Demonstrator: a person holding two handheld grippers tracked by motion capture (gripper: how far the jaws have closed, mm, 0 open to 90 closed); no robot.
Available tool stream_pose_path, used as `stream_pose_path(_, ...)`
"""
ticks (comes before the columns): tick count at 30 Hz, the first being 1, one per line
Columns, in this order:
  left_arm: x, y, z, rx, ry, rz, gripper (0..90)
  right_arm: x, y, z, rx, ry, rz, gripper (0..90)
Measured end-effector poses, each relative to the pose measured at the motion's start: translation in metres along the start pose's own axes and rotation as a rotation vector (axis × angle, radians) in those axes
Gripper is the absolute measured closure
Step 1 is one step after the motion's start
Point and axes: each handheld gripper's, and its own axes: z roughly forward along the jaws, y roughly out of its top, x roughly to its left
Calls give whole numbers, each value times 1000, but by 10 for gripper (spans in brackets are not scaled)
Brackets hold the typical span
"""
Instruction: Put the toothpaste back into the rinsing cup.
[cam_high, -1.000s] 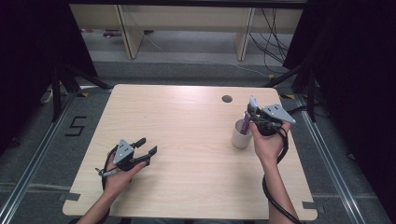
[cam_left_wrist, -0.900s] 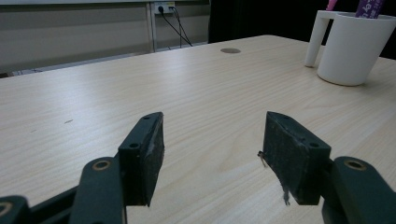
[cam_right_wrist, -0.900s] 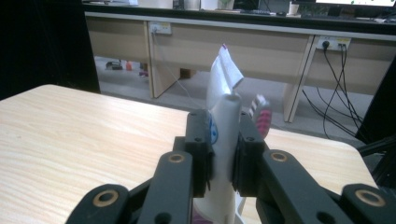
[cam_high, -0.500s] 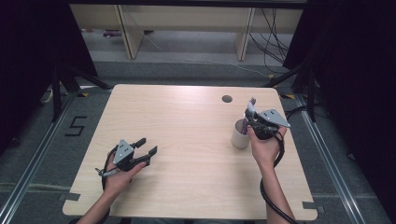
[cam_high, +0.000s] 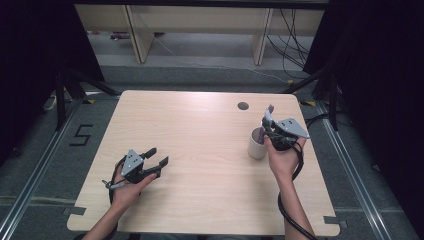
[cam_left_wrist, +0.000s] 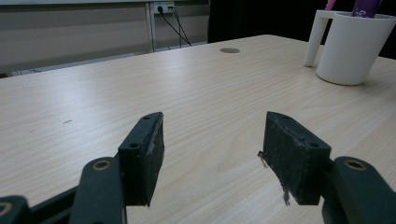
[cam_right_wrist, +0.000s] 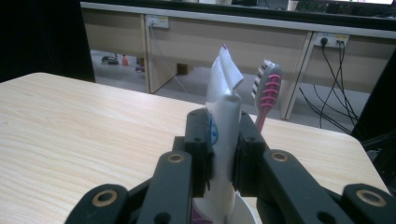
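A white mug (cam_high: 257, 145) stands at the right side of the wooden table (cam_high: 200, 130). A white toothpaste tube (cam_right_wrist: 224, 88) rises upright out of it, and my right gripper (cam_right_wrist: 223, 140) is shut on the tube's middle, just above the mug's rim (cam_right_wrist: 243, 210). A pink toothbrush (cam_right_wrist: 266, 88) stands behind the tube. From above, the right gripper (cam_high: 270, 131) sits over the mug with the tube's tip (cam_high: 269, 116) poking up. My left gripper (cam_high: 156, 156) rests near the front left, open, with nothing between its fingers. Its own view (cam_left_wrist: 212, 154) shows the mug (cam_left_wrist: 355, 46) far off.
A round cable hole (cam_high: 243, 106) sits in the tabletop behind the mug. The table's right edge (cam_high: 312, 150) runs close to the right hand. Bare wood lies between the two grippers. Desks and cables stand beyond the far edge.
The right hand has shifted slightly down and toward the mug, still gripping the tube. The left hand has not moved.
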Motion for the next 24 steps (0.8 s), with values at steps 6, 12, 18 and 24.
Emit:
stream_pose_path(6, 0, 0, 1, -10, -6, -2, 383, 1, 1, -4, 19, 11, 24, 782)
stream_pose_path(12, 0, 0, 1, -7, -7, 0, 383, 0, 2, -7, 33, 10, 15, 773)
stream_pose_path(18, 0, 0, 1, -7, -7, -1, 383, 1, 2, -8, 44, 11, 21, 754)
stream_pose_path(24, 0, 0, 2, -8, -7, -1, 383, 1, 2, -6, 50, 11, 17, 707)
